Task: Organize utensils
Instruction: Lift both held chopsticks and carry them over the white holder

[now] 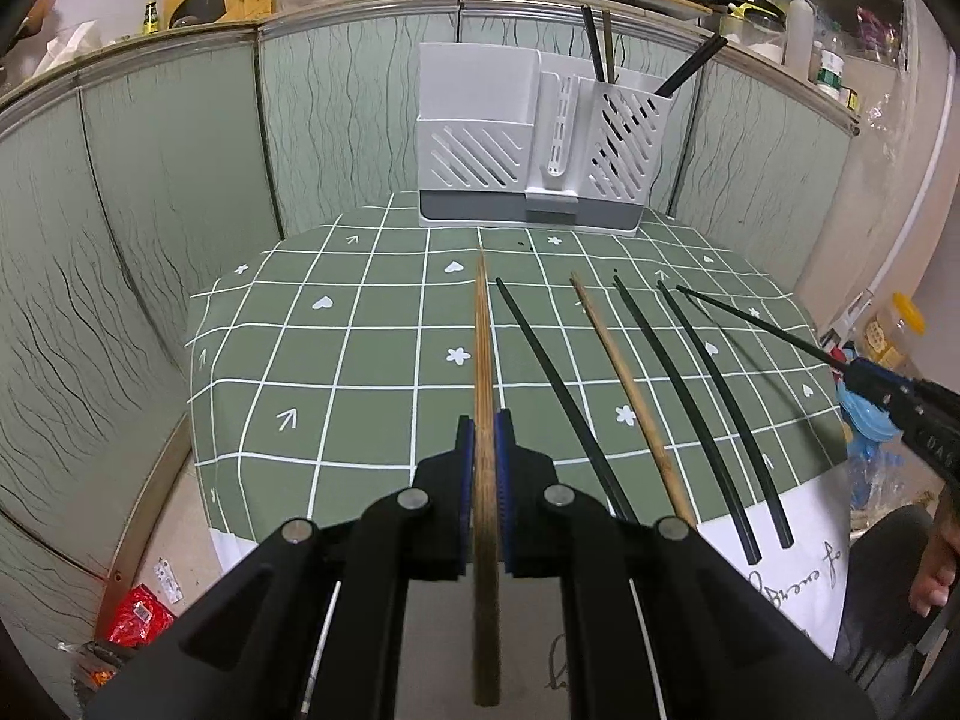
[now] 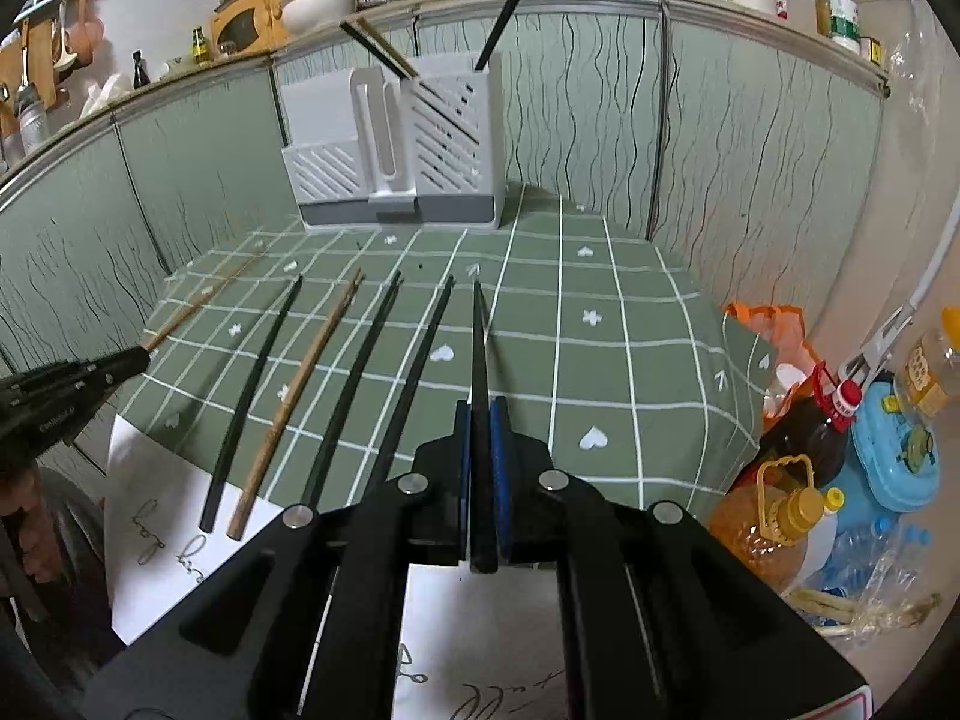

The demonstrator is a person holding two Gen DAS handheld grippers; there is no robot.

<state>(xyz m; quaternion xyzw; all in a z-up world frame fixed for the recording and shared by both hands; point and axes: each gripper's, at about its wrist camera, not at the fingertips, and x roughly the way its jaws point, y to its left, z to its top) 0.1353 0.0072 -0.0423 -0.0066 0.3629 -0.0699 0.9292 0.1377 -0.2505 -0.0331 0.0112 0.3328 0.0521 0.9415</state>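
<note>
My left gripper (image 1: 486, 420) is shut on a brown wooden chopstick (image 1: 483, 324) that points ahead over the green checked tablecloth (image 1: 360, 336). My right gripper (image 2: 482, 408) is shut on a black chopstick (image 2: 480, 336), also lifted off the cloth. Three black chopsticks (image 1: 558, 390) and one wooden chopstick (image 1: 624, 384) still lie side by side on the cloth between the two grippers. At the table's far edge stands a white utensil holder (image 1: 534, 144) with three chopsticks upright in its right compartment. Each gripper shows at the edge of the other's view.
A green panelled wall (image 1: 180, 180) rises behind and to the left of the table, with a cluttered shelf on top. White paper (image 2: 156, 510) with handwriting lies under the near chopstick ends. Oil bottles (image 2: 774, 516) and a blue container (image 2: 894, 456) stand on the floor at the right.
</note>
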